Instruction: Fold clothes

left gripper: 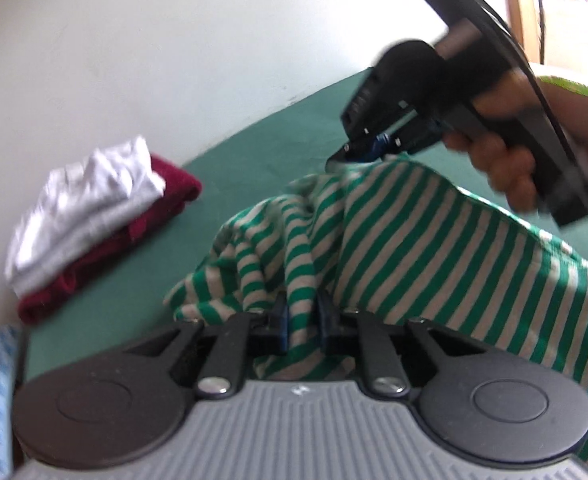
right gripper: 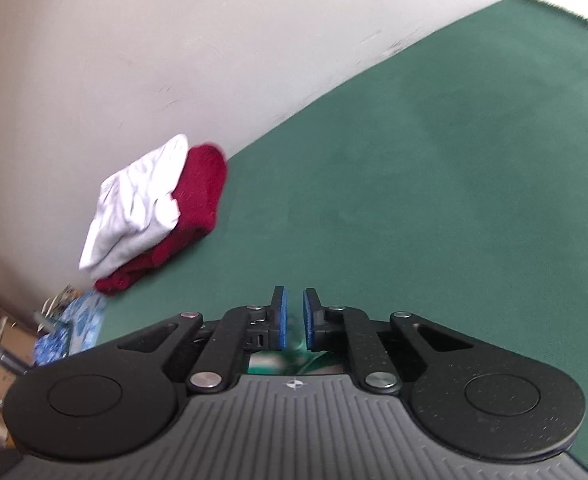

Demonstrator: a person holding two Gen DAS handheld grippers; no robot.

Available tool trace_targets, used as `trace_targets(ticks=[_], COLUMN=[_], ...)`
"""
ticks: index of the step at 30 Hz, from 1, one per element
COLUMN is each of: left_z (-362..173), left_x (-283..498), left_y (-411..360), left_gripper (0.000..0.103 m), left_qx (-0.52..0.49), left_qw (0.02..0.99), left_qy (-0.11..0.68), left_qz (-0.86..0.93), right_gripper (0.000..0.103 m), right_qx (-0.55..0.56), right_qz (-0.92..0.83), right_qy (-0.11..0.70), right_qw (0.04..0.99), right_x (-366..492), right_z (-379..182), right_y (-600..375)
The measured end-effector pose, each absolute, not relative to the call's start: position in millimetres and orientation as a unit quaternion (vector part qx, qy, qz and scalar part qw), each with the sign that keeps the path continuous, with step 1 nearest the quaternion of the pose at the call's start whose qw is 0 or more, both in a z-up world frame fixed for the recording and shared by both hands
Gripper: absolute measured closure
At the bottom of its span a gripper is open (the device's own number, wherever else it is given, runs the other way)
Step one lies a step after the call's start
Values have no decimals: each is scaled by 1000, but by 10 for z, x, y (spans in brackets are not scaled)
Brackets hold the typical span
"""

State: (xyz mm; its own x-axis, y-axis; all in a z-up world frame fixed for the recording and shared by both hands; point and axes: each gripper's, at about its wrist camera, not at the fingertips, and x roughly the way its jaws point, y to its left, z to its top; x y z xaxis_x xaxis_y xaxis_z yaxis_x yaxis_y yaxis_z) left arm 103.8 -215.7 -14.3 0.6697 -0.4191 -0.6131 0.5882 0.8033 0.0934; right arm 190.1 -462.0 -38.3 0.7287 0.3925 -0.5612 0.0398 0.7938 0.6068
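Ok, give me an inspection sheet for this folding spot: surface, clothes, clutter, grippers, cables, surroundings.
Surface: green cover, mostly bare.
Job's things: striped garment, bunched and lifted; folded stack by the wall, white garment on dark red garment.
Clutter: blue patterned item and blurred bits at the cover's edge.
Grippers: left gripper shut on the striped garment; right gripper narrowly parted, grip on cloth unclear.
Cables: thin dark line at the right gripper's handle, unsure.
Surroundings: pale wall.
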Motion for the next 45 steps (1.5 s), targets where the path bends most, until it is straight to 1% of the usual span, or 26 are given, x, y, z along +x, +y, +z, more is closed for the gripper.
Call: trace_targets(ticks=[2,3,4,6,7,8,9,10,11,12,13,15,16,17,21,23,24,25,27,28,31,33,37,40,43,45], left_z=[-89,-63,-36,17,44,70,110,159,186,165,121,16,-59,-136,-381,-423,-433,-443,-449,-436,-372,-284,-126,-130,-159,-133], left_x=[1028,1023,1018,1008,1003,998,1041,1121,1216,1361,1535,1870,2003,2122,2370,2383,2382,2381,2356,2329,2227,2102,1831,1664,1480,1419], left_y=[-2115,-2094,-2073,-2031,-2010,-1989,-1948,-1892,-1855,-1851,-1861,-1899,-1938,-1973,-2037,-2052,-2049,-2047,-2023,-2008,-1966,-1957,-1909,-1957,-2127,-2174], left_gripper=[91,89,83,75,67,61,48,35,30,25,30,38,48,50,50,57,66,82,91,94,95,95,94,94,94,94], left_qx=[136,133,130,123,119,116,105,87,72,56,40,10,-3,-17,-75,-83,-90,-98,-116,-122,-130,-112,-63,-21,58,77], left_qw=[904,905,906,908,909,910,911,912,912,908,901,884,875,865,829,829,830,830,831,835,848,865,902,920,936,940], left_qy=[290,287,284,279,276,273,272,272,276,293,318,367,391,413,480,485,486,487,482,476,453,428,360,319,276,260], left_qz=[-282,-283,-284,-287,-288,-289,-292,-294,-296,-295,-292,-288,-286,-284,-278,-266,-260,-254,-251,-249,-241,-237,-232,-228,-211,-206], right_gripper=[86,87,87,86,86,82,75,70,61,61,62,67,68,69,77,81,83,85,90,93,96,97,98,98,98,97], right_qx=[309,302,296,289,286,282,279,276,272,268,265,260,271,281,309,310,311,313,316,316,313,313,315,323,332,337], right_qz=[80,87,95,111,119,127,135,143,151,159,167,181,180,179,190,196,198,199,198,195,186,180,155,147,138,133], right_qy=[343,328,318,333,340,348,355,362,370,377,384,396,395,393,400,402,401,400,398,396,382,370,326,314,302,294], right_qw=[883,891,896,891,888,885,882,879,876,872,869,862,859,857,842,839,839,838,838,840,849,856,878,881,883,884], right_x=[1833,1780,1744,1807,1838,1869,1901,1932,1964,1995,2027,2083,2083,2080,2034,2024,2032,2032,2024,2016,1969,1926,1758,1684,1611,1562], right_z=[-310,-238,-182,-203,-213,-224,-234,-244,-254,-265,-275,-297,-314,-329,-349,-343,-343,-346,-354,-357,-329,-302,-182,-144,-106,-81], right_y=[-4721,-4730,-4730,-4658,-4622,-4586,-4550,-4514,-4478,-4443,-4407,-4347,-4369,-4392,-4480,-4489,-4481,-4482,-4486,-4487,-4486,-4489,-4512,-4582,-4652,-4699])
